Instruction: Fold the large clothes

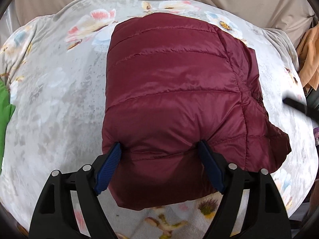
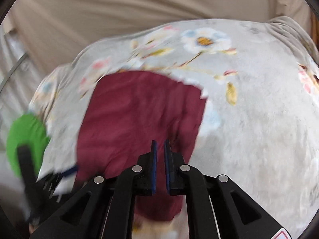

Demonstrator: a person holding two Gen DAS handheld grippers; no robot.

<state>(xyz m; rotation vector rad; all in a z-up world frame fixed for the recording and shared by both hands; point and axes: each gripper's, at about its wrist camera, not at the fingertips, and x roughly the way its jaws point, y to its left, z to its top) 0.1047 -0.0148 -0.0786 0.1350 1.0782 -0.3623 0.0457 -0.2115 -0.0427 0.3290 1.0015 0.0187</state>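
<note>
A maroon quilted puffer jacket (image 1: 175, 91) lies folded into a thick block on the floral blanket (image 1: 55, 103). My left gripper (image 1: 159, 149) is open wide, its blue pads (image 1: 108, 169) on either side of the jacket's near edge, pressing into the padding. In the right wrist view the jacket (image 2: 139, 115) is blurred by motion. My right gripper (image 2: 160, 145) hovers above the jacket's near right part with its jaws nearly shut, a narrow gap between them and nothing held. The left gripper shows blurred at the right view's lower left (image 2: 59, 176).
A green garment (image 1: 5, 119) lies at the blanket's left edge, also in the right wrist view (image 2: 26, 137). An orange cloth (image 1: 309, 59) hangs at the far right. A beige curtain (image 2: 139, 20) is behind the blanket.
</note>
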